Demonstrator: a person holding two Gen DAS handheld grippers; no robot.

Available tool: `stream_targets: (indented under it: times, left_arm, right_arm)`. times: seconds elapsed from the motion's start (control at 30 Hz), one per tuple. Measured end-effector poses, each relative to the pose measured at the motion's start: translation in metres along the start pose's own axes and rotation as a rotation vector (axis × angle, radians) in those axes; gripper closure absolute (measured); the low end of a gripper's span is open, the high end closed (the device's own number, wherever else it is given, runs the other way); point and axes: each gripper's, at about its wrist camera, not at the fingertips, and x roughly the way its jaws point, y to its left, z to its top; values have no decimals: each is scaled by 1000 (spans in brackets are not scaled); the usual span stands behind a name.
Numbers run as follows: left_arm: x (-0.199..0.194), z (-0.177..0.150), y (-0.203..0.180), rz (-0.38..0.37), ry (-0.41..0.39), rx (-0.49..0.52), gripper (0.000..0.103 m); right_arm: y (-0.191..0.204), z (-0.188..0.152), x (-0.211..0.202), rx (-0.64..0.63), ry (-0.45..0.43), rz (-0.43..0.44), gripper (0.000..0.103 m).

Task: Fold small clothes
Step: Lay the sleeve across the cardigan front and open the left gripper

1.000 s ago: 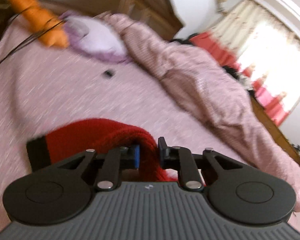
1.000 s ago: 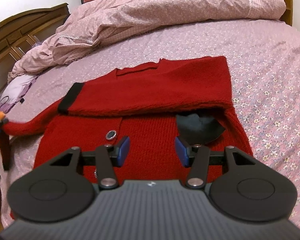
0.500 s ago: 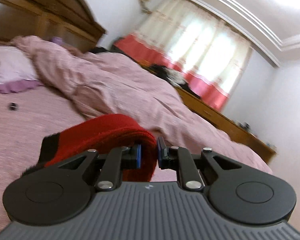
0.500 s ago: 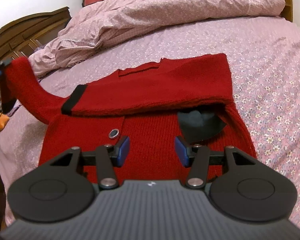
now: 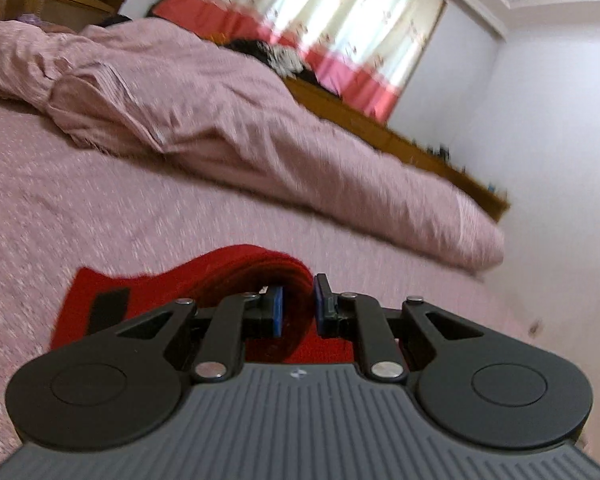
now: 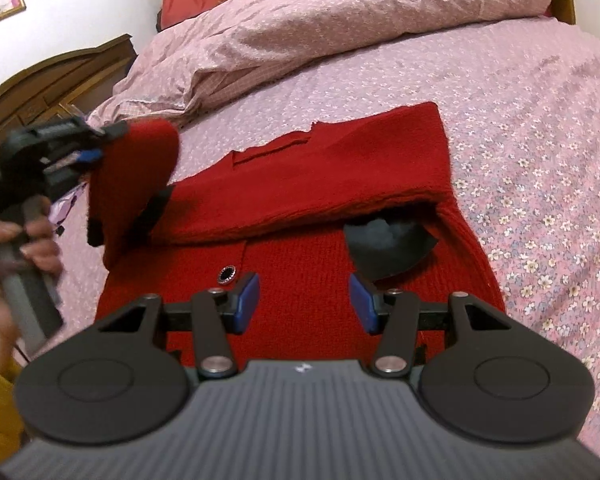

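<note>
The red cardigan [image 6: 312, 208] is lying at mid-frame on the pink bed [image 6: 520, 128]. The left gripper [image 5: 298, 300], jaws pinching the cardigan's sleeve [image 6: 140, 168], is holding it raised at left of frame. The right gripper [image 6: 304, 300] is hovering over the cardigan, jaws spread and gripping nothing.

A red knitted cardigan [image 6: 308, 184] with black cuffs [image 6: 152, 210] lies on a pink bedsheet [image 6: 540, 160] scattered with small flowers.

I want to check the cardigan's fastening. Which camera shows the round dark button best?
The right wrist view. There the button sits unobstructed on the red cardigan front, just beyond the open right hand-held gripper. The left wrist view shows only the pinched sleeve and no button.
</note>
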Motion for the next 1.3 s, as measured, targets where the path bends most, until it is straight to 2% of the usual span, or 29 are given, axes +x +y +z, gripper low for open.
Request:
stream_targets:
  times: [0.17, 0.33, 0.43, 0.5, 0.57, 0.7, 0.97, 1.03, 1.1, 1.3]
  left_arm:
    - [30, -23, 4, 11, 104, 84, 85]
    - [35, -42, 1, 40, 175, 122, 82]
    - [33, -48, -1, 69, 213, 154, 70]
    - [29, -52, 0, 70, 239, 164, 56]
    - [22, -54, 0, 72, 246, 176, 49]
    - [3, -55, 0, 74, 235, 208, 39]
    - [-39, -54, 30, 173, 247, 175, 38]
    - [-48, -55, 40, 232, 242, 160, 38]
    - [-53, -56, 53, 292, 245, 139, 38]
    - [-57, -53, 77, 369, 232, 82, 38]
  right_arm:
    - [-3, -2, 1, 15, 5, 3, 50]
    - [-4, -5, 4, 22, 16, 4, 50]
    - [-4, -7, 7, 23, 25, 10, 51]
    - [-3, -8, 8, 18, 29, 13, 51]
    - [-2, -8, 8, 18, 32, 13, 51]
    - [0, -9, 8, 10, 35, 11, 50]
    - [18, 0, 12, -73, 34, 10, 50]
    - [27, 4, 16, -106, 34, 18, 50]
    - [38, 9, 22, -134, 49, 32, 50]
    - [69, 16, 46, -198, 80, 85, 50]
